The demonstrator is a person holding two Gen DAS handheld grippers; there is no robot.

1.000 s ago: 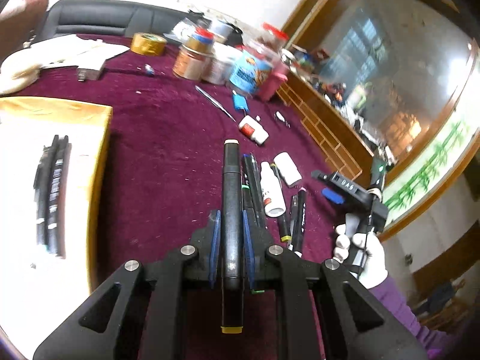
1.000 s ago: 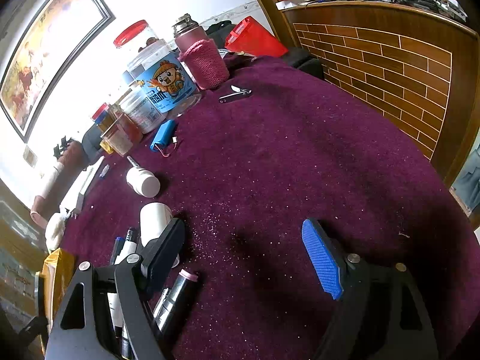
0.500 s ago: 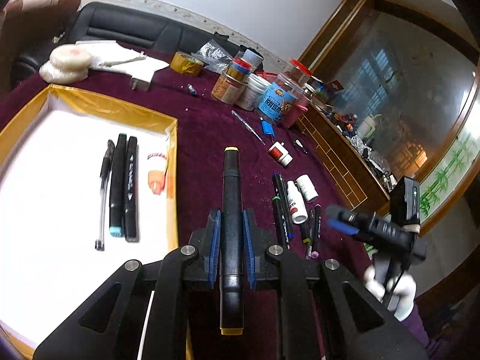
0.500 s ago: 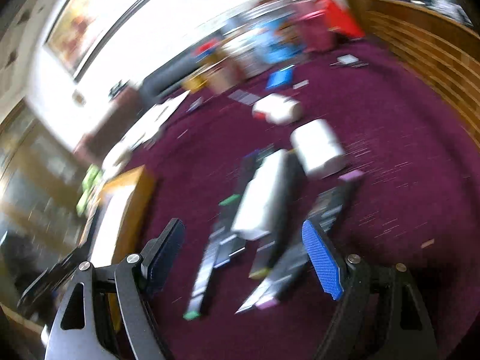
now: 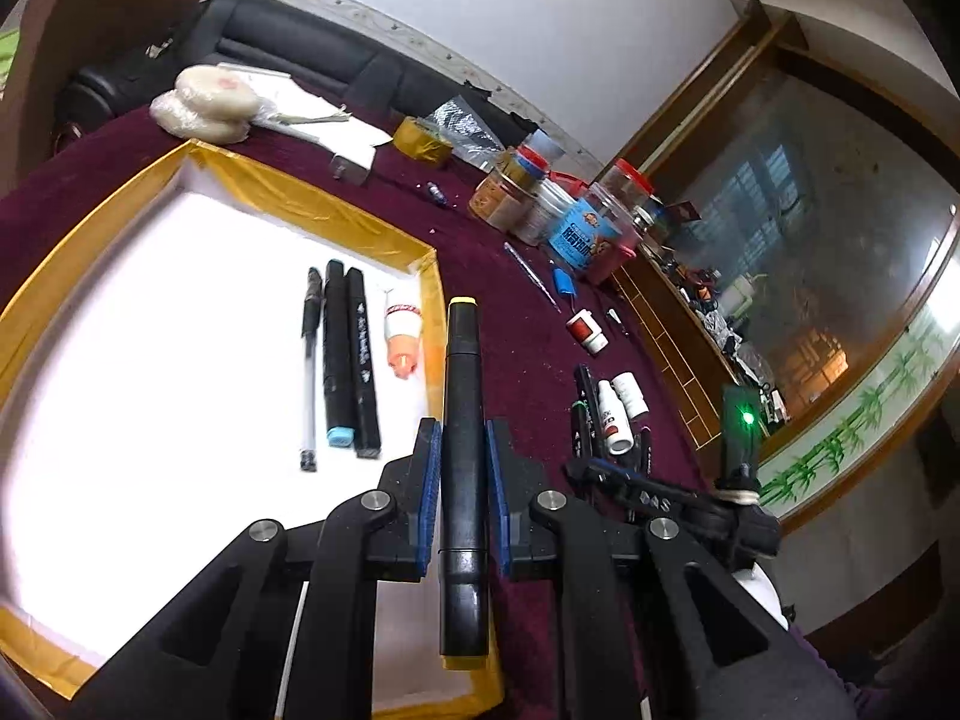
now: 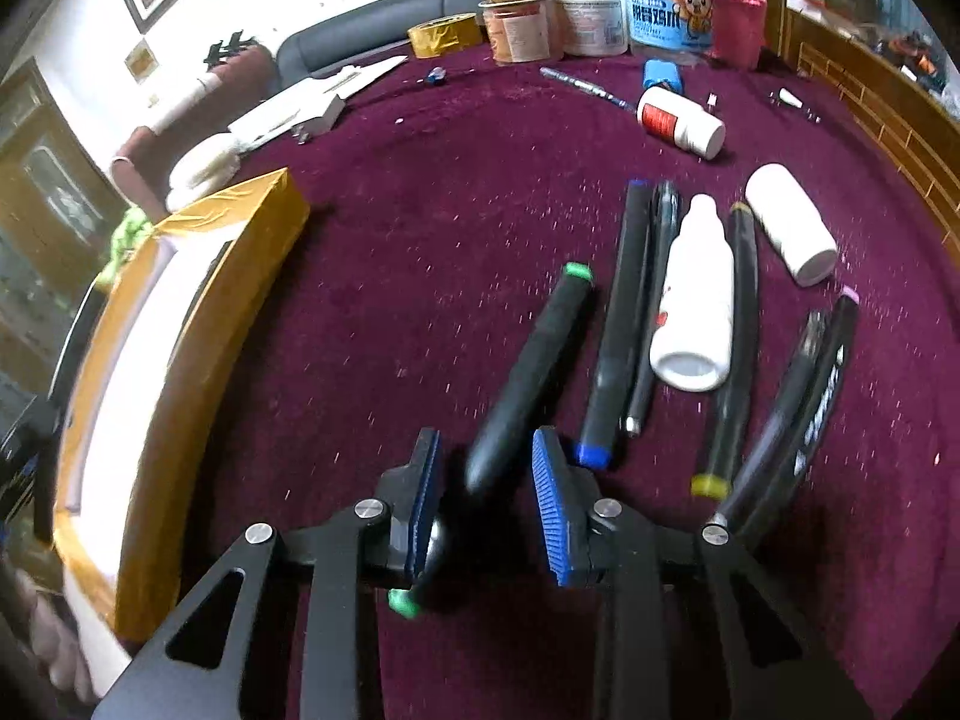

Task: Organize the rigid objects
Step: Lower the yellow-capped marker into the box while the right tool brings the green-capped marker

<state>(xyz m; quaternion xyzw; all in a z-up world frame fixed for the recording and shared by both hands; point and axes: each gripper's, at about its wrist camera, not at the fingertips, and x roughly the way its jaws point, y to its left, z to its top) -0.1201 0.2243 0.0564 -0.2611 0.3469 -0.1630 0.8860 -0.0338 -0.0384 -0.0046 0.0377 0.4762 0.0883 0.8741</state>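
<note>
The white tray (image 5: 180, 312) with gold-taped walls sits at the left of the maroon counter (image 6: 468, 180), with a pen (image 5: 309, 360), two black markers (image 5: 351, 360) and a small pale bottle (image 5: 402, 336) lined up inside. The left claw (image 5: 461, 480) is clamped on a yellow-capped black marker (image 5: 462, 420), held over the tray's right wall. Further right, the right claw (image 6: 486, 480) has just been closing; its blue pads flank a green-capped marker (image 6: 528, 372), but I cannot tell whether they press it. Beside that lie more markers (image 6: 618, 324), a dropper bottle (image 6: 696, 300) and a white cylinder (image 6: 789, 228).
</note>
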